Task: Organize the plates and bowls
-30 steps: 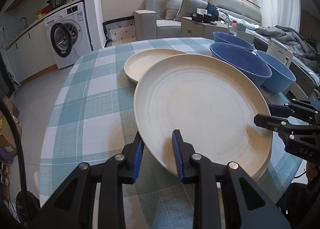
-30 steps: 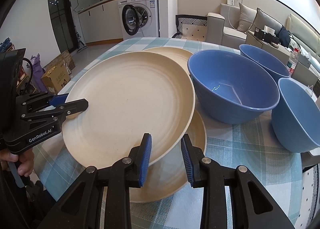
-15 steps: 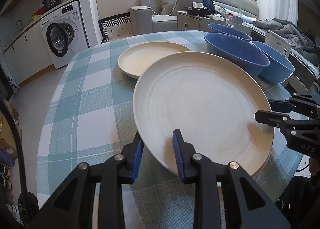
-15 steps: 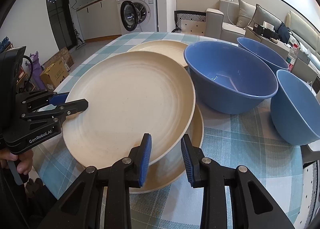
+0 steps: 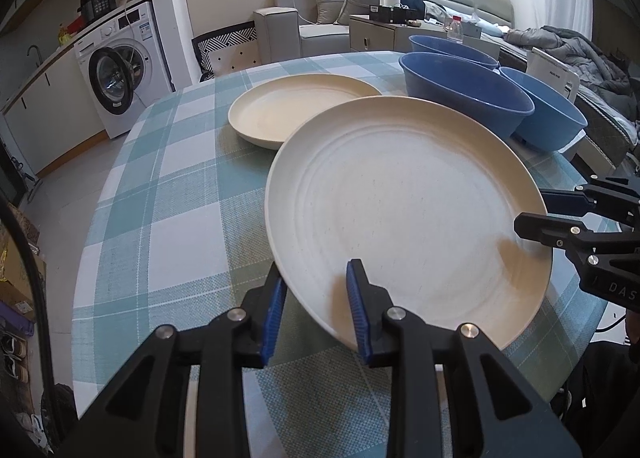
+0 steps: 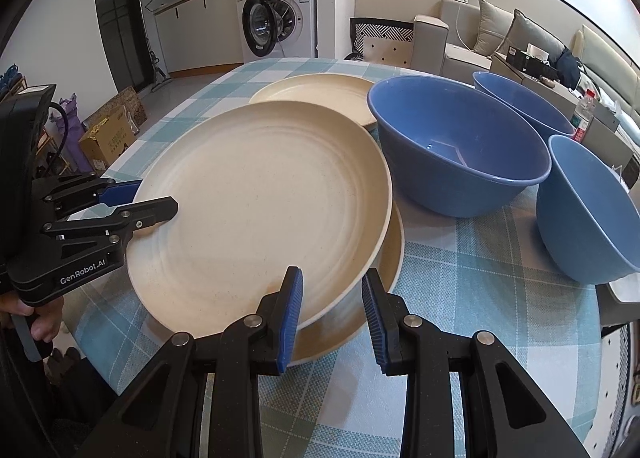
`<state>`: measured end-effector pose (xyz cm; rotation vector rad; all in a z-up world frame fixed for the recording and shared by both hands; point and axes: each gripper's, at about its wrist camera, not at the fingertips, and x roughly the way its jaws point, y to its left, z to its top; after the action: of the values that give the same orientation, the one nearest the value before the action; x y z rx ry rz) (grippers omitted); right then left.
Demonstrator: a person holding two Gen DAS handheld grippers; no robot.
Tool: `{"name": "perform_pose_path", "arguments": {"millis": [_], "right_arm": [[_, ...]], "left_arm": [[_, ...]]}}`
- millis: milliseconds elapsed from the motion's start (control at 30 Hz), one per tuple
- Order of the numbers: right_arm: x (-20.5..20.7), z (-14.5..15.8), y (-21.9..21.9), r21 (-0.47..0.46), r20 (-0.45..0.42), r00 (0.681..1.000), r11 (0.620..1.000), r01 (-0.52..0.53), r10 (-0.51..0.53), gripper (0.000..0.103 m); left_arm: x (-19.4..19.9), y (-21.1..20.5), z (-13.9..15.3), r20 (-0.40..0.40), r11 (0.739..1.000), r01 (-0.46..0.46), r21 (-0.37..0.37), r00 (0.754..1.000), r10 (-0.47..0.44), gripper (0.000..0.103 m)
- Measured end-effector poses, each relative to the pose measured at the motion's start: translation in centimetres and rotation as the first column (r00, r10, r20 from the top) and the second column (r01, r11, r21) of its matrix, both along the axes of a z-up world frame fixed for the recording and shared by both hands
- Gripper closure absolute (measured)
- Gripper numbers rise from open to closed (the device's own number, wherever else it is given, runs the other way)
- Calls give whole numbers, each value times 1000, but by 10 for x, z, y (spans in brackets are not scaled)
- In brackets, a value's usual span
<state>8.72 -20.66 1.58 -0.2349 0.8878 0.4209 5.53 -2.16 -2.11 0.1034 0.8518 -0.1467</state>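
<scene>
Plate-stacking step: we pinch the top cream plate [image 6: 260, 214] by opposite rims, left gripper [image 5: 316, 308] and right gripper [image 6: 330, 312] both clamped on it, holding it level just above the lower plate [image 6: 394, 258] beside the big blue bowl [image 6: 456, 162].

Cream round plates [image 6: 260, 214] [image 5: 296, 110]; three blue bowls [image 6: 460, 146]; teal-and-white checked cloth on worktop [image 5: 160, 194]; black tongs with blue pads [image 5: 273, 312]; white washing machine [image 5: 120, 66].
</scene>
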Motion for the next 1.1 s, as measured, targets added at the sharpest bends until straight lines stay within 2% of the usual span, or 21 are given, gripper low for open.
{"name": "perform_pose_path", "arguments": {"millis": [833,1100], "right_arm": [[-4,-8,1,-93,13,1000,995,22,-21,67],[-3,-10,2,-107,16,1000,994,22,-20,64]], "left_arm": [[0,-17,-7,-26,998,30,54,999,-29,73],[-1,-21,-9,-27,997,35,70,999,-33,67]]}}
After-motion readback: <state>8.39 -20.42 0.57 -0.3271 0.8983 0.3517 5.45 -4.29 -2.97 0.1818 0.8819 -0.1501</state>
